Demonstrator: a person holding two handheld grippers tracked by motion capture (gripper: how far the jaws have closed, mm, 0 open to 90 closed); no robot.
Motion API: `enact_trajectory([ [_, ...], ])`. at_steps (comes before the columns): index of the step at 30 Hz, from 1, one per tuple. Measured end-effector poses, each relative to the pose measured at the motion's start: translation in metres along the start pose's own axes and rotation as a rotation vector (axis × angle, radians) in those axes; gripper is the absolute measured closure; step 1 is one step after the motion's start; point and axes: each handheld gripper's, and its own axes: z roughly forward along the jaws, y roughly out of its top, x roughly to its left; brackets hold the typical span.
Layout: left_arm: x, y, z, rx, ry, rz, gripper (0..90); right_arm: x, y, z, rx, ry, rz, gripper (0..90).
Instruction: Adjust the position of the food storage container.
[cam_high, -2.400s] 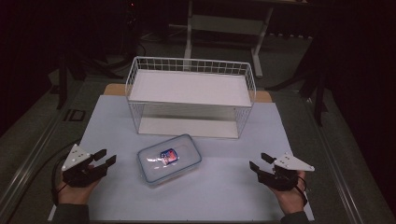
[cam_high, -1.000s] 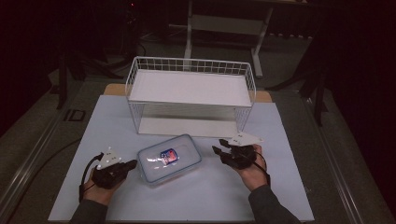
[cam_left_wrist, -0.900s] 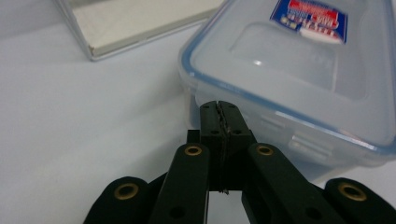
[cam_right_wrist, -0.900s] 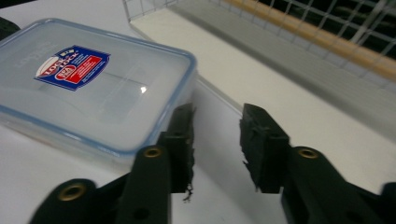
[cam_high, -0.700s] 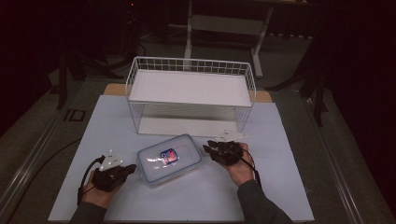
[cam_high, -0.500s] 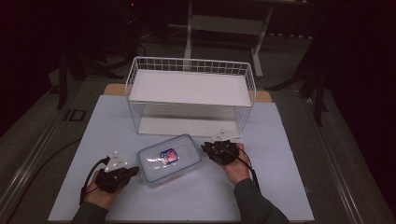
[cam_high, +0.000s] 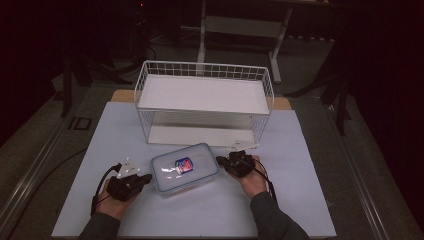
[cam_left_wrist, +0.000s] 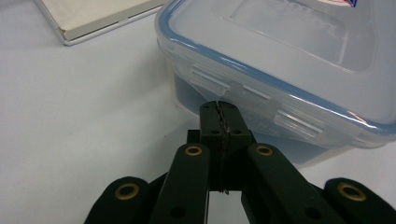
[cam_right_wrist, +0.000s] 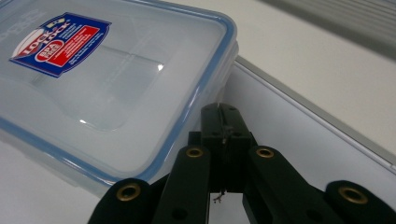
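- High view first: we've got a clear plastic container (cam_high: 185, 167) with a blue-rimmed lid lying on the white table (cam_high: 300, 200), just in front of a white wire basket (cam_high: 205, 100).
- We see a red and blue label (cam_high: 183, 165) on the lid, near its middle.
- Left gripper (cam_high: 145, 178) sits at the container's left end, held in the person's left hand (cam_high: 117, 197); its tip is right up against the box.
- Left gripper view: our jaws are pressed together, tips touching, and they meet the clear latch flap (cam_left_wrist: 233, 91) on the container's side. We cannot tell whether any of the flap is pinched between them.
- Right gripper (cam_high: 223, 162) is at the container's right end, in the person's right hand (cam_high: 250, 177).
- Right gripper view: these jaws are clenched too, nothing visible between them, tips just beside the lid's blue rim (cam_right_wrist: 205, 93), over the container's edge.
- Beyond that rim we see the flat base of the basket (cam_right_wrist: 299, 130) running alongside.
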Motion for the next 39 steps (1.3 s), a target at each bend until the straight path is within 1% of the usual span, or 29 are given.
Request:
enact_trajectory([
  [2, 0.001, 0.001, 0.002, -0.001, 0.008, -0.009, 89.8, 0.0, -0.001, -0.001, 0.003, 0.006, 0.004, 90.0],
  [3, 0.002, 0.004, 0.005, -0.002, 0.017, -0.021, 89.8, 0.0, -0.002, -0.004, 0.01, 0.011, 0.008, 90.0],
  [4, 0.002, 0.004, 0.005, -0.002, 0.017, -0.021, 89.9, 0.0, -0.002, -0.004, 0.01, 0.011, 0.008, 90.0],
  [5, 0.002, 0.007, 0.009, -0.002, 0.025, -0.042, 89.9, 0.001, -0.004, -0.007, 0.015, 0.011, 0.01, 90.0],
  [8, 0.002, 0.011, 0.014, -0.003, 0.029, -0.048, 90.0, 0.001, -0.008, -0.011, 0.018, 0.011, 0.02, 90.0],
  [9, 0.002, 0.014, 0.018, 0.0, 0.022, -0.057, 90.0, 0.0, -0.011, -0.015, 0.019, 0.012, 0.024, 90.0],
  [10, 0.002, 0.014, 0.018, 0.0, 0.022, -0.057, 90.0, 0.0, -0.011, -0.015, 0.019, 0.012, 0.024, 90.0],
  [13, 0.001, 0.018, 0.024, -0.007, 0.01, -0.075, 90.0, -0.001, -0.018, -0.025, 0.027, 0.016, 0.033, 90.0],
  [14, 0.001, 0.019, 0.025, -0.009, 0.007, -0.075, 90.0, -0.001, -0.02, -0.027, 0.028, 0.021, 0.034, 90.0],
  [16, -0.001, 0.022, 0.028, -0.001, 0.01, -0.062, 90.0, -0.001, -0.023, -0.032, 0.027, 0.031, 0.04, 90.0],
  [22, -0.004, 0.03, 0.037, 0.004, -0.002, -0.064, 90.0, -0.001, -0.034, -0.043, 0.02, 0.032, 0.067, 90.0],
  [24, -0.005, 0.032, 0.038, 0.006, -0.002, -0.058, 90.0, -0.001, -0.037, -0.047, 0.021, 0.029, 0.07, 90.0],
  [25, -0.007, 0.034, 0.041, 0.003, -0.006, -0.064, 90.0, -0.001, -0.038, -0.048, 0.023, 0.027, 0.071, 90.0],
  [29, -0.011, 0.035, 0.043, -0.002, -0.014, -0.073, 90.0, -0.002, -0.042, -0.053, 0.018, 0.025, 0.072, 90.0],
  [31, -0.012, 0.035, 0.043, -0.001, -0.017, -0.071, 90.0, -0.003, -0.043, -0.054, 0.016, 0.022, 0.074, 90.0],
  [33, -0.014, 0.035, 0.044, -0.005, -0.027, -0.077, 90.0, -0.004, -0.044, -0.055, 0.017, 0.014, 0.073, 90.0],
  [36, -0.015, 0.034, 0.045, -0.015, -0.034, -0.092, 90.0, -0.005, -0.045, -0.057, 0.016, 0.005, 0.078, 90.0],
  [39, -0.013, 0.032, 0.046, -0.032, -0.058, -0.11, 90.0, -0.006, -0.047, -0.059, 0.011, 0.004, 0.081, 89.9],
])
